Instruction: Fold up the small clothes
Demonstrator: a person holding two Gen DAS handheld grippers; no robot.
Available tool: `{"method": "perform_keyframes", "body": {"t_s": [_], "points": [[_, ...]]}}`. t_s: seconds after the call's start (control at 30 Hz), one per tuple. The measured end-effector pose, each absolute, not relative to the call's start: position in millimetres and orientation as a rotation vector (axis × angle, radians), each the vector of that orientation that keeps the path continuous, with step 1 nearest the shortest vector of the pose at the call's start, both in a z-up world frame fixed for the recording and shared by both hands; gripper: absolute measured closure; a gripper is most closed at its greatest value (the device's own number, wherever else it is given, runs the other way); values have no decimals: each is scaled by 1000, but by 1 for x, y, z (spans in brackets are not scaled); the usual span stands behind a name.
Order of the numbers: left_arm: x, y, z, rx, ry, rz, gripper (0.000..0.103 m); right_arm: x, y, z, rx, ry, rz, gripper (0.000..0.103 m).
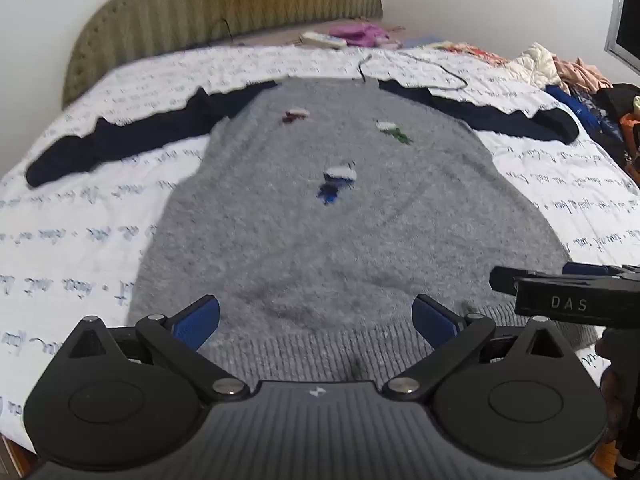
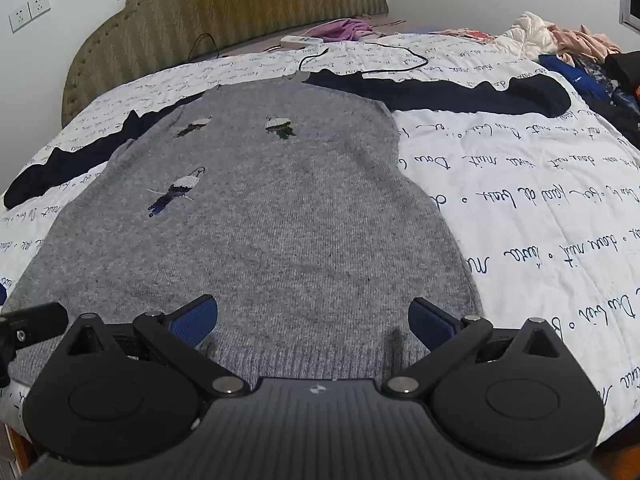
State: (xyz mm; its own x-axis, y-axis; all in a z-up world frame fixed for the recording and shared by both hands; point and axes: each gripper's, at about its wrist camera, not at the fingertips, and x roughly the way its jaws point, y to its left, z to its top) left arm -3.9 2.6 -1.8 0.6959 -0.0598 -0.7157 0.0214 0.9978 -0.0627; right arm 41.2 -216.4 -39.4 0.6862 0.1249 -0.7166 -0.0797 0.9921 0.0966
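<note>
A small grey knit sweater (image 1: 320, 240) with dark navy sleeves (image 1: 112, 144) lies flat and spread out on the bed, hem towards me; it also shows in the right wrist view (image 2: 260, 240). Three small embroidered figures (image 1: 340, 180) sit on its chest. My left gripper (image 1: 316, 320) is open and empty just above the ribbed hem. My right gripper (image 2: 312, 320) is open and empty above the hem's right part. The right gripper also shows in the left wrist view (image 1: 568, 292) at the right edge.
The bed has a white quilt (image 2: 540, 220) with script print and a padded olive headboard (image 1: 224, 4). A black cable (image 2: 380, 52) and a white power strip (image 2: 300, 41) lie near the head. A pile of clothes (image 2: 572, 48) sits at the far right.
</note>
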Motion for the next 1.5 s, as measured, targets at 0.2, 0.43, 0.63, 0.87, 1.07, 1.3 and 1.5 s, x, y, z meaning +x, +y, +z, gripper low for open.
{"method": "perform_keyframes", "body": {"t_s": [0.2, 0.43, 0.63, 0.87, 1.07, 1.3, 1.5], "points": [[7, 2, -12, -85, 866, -41, 0, 43, -217, -42, 62, 806, 109, 0], [6, -3, -13, -39, 799, -58, 0, 47, -221, -48, 71, 807, 112, 0], [12, -9, -22, -4, 838, -69, 0, 52, -222, -47, 76, 823, 116, 0], [29, -6, -23, 1, 843, -58, 0, 62, -224, -50, 66, 834, 113, 0], [57, -3, -29, -52, 894, -57, 0, 80, -225, -51, 58, 836, 116, 0], [84, -11, -37, -33, 927, -46, 0, 102, -229, -54, 61, 847, 112, 0], [104, -9, -40, -45, 937, -23, 0, 120, -231, -57, 52, 852, 113, 0]]}}
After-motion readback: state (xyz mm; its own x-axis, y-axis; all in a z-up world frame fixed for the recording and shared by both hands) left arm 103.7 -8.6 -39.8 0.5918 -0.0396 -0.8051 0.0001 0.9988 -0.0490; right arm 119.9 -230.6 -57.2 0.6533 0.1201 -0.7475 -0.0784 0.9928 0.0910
